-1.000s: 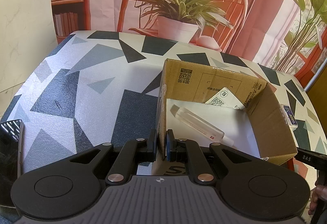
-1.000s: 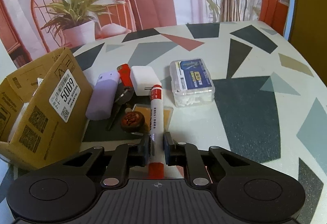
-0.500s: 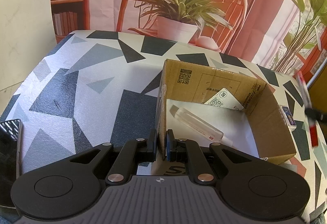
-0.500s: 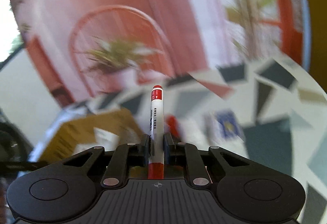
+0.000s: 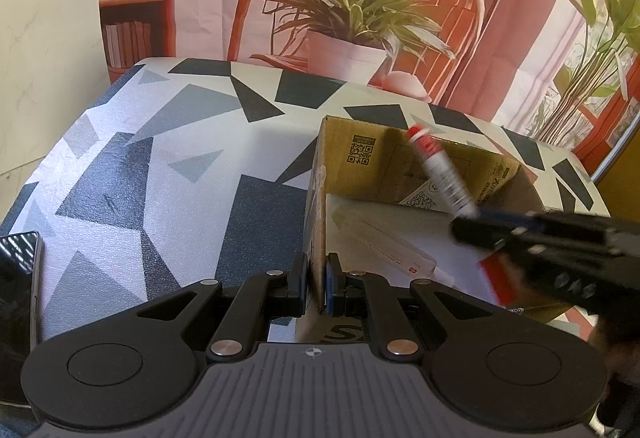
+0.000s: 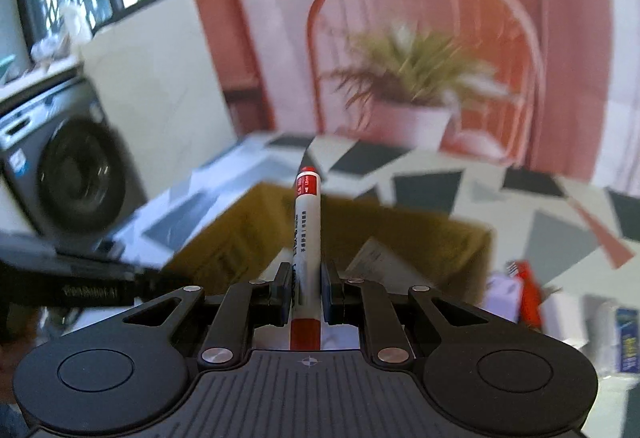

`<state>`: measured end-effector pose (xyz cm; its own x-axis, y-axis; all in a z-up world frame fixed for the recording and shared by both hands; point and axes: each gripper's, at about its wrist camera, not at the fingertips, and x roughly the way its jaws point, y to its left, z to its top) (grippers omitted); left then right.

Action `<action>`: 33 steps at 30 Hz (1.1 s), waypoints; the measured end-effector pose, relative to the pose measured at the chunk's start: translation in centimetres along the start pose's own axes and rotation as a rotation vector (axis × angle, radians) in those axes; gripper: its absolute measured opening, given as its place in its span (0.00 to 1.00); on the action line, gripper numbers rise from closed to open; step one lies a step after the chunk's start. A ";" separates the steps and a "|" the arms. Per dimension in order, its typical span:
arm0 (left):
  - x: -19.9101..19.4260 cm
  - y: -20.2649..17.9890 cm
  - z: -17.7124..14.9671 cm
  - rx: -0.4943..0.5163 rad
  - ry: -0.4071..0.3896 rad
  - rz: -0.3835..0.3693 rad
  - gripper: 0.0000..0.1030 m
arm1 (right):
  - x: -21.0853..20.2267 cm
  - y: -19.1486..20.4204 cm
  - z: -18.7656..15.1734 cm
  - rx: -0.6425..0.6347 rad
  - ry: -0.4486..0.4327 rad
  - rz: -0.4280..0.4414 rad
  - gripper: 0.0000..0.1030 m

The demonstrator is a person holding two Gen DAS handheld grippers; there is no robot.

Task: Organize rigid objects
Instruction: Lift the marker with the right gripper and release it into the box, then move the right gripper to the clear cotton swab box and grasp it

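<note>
Left wrist view | left gripper (image 5: 317, 288) clamped on cardboard box (image 5: 516, 194) near-left wall | right gripper (image 6: 306, 292) pinches marker (image 6: 307, 222), above box interior | risk: tilted marker strikes far wall, falls outside box.

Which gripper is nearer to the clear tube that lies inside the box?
Left. The left gripper is clamped on the box wall beside the tube; the right gripper holds a marker above the box.

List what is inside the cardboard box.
Inside the cardboard box: a clear tube on the floor and a white card against the back wall. The right gripper and marker cover the right part.
</note>
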<state>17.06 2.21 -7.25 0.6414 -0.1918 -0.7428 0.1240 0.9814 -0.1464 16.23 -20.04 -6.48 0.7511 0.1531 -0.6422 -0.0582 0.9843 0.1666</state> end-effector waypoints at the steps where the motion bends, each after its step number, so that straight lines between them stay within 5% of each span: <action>1: 0.0 0.0 0.0 0.000 0.000 -0.001 0.10 | 0.6 0.1 -0.1 0.003 0.020 0.010 0.13; 17: 0.0 -0.1 -0.1 0.003 0.002 0.001 0.10 | 2.3 0.8 -1.3 0.041 0.117 0.112 0.16; 26: 0.1 -0.1 -0.1 0.000 0.003 -0.001 0.10 | -0.8 -0.2 -1.4 0.082 0.030 0.008 0.24; 33: 0.1 0.0 0.0 -0.001 0.005 -0.001 0.10 | -6.1 -2.7 -2.1 0.088 -0.084 -0.159 0.65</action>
<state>17.08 2.19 -7.32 0.6374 -0.1933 -0.7459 0.1241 0.9811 -0.1482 10.47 -23.44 -4.56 0.7989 -0.0148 -0.6013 0.1204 0.9834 0.1358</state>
